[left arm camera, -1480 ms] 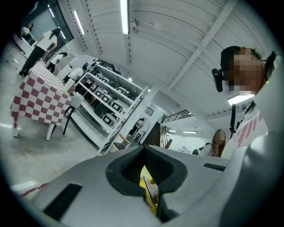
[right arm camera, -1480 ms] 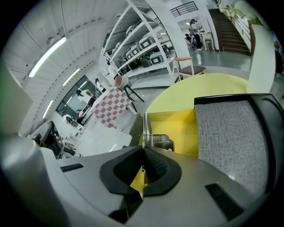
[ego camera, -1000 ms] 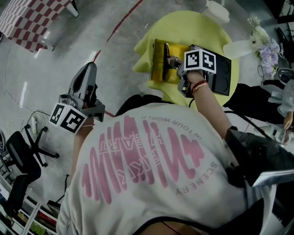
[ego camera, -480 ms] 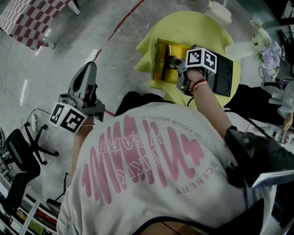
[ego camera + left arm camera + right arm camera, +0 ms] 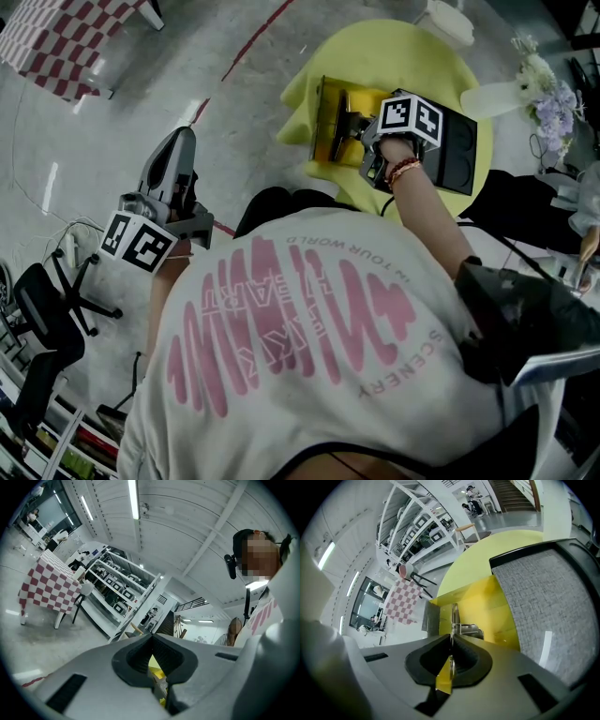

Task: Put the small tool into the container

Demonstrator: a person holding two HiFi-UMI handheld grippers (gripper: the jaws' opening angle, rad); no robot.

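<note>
My right gripper (image 5: 352,126) (image 5: 451,643) is shut on a small metal tool (image 5: 453,617), a thin strip with a yellow part pinched between the pads. The tool hangs over the open yellow container (image 5: 327,120) (image 5: 487,603), which lies on the round yellow table (image 5: 394,56). Whether the tool touches the container's floor is unclear. My left gripper (image 5: 176,142) (image 5: 152,639) is held level, far left of the table over the bare floor, with its jaws together and nothing in them.
A dark case with a grey textured face (image 5: 452,142) (image 5: 543,606) lies right beside the container. Flowers (image 5: 544,86) and a white object (image 5: 444,21) stand at the table's far side. A checked-cloth table (image 5: 56,45) (image 5: 47,584) and an office chair (image 5: 45,323) stand on the left.
My right gripper has rolled a little over the container, still holding the tool. The left gripper has not moved.
</note>
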